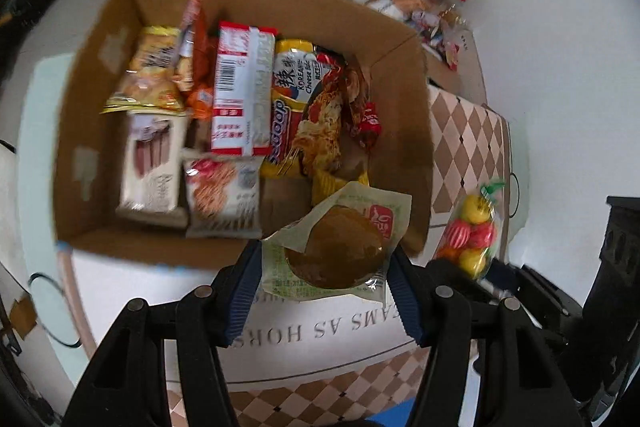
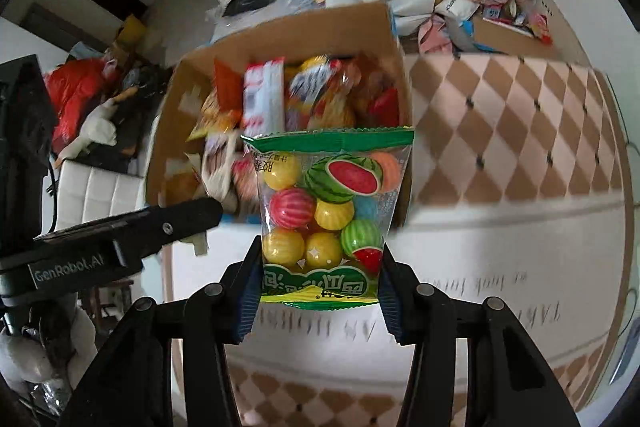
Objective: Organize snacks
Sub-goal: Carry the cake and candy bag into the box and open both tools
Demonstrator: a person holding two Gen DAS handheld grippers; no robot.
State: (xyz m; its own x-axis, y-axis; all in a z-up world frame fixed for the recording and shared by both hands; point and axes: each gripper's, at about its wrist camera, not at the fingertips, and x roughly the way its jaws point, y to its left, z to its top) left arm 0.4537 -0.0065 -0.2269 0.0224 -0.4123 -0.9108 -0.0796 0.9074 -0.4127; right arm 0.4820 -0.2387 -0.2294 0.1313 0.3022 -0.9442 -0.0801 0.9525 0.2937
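A wrapped brown cake [image 1: 336, 253] is clamped between the left gripper [image 1: 324, 291] pads, just short of the cardboard box [image 1: 404, 39] ahead. A gumball bag [image 2: 328, 215] is clamped by the right gripper [image 2: 318, 301] at its lower edge, the box beyond. Both packets are judged light, soft and crinkly; sealed margins are preferred holds. "KOREAN Cheese" is legible on a noodle packet [image 1: 308, 115]; "GenRobot.AI" is printed on the neighbouring tool.
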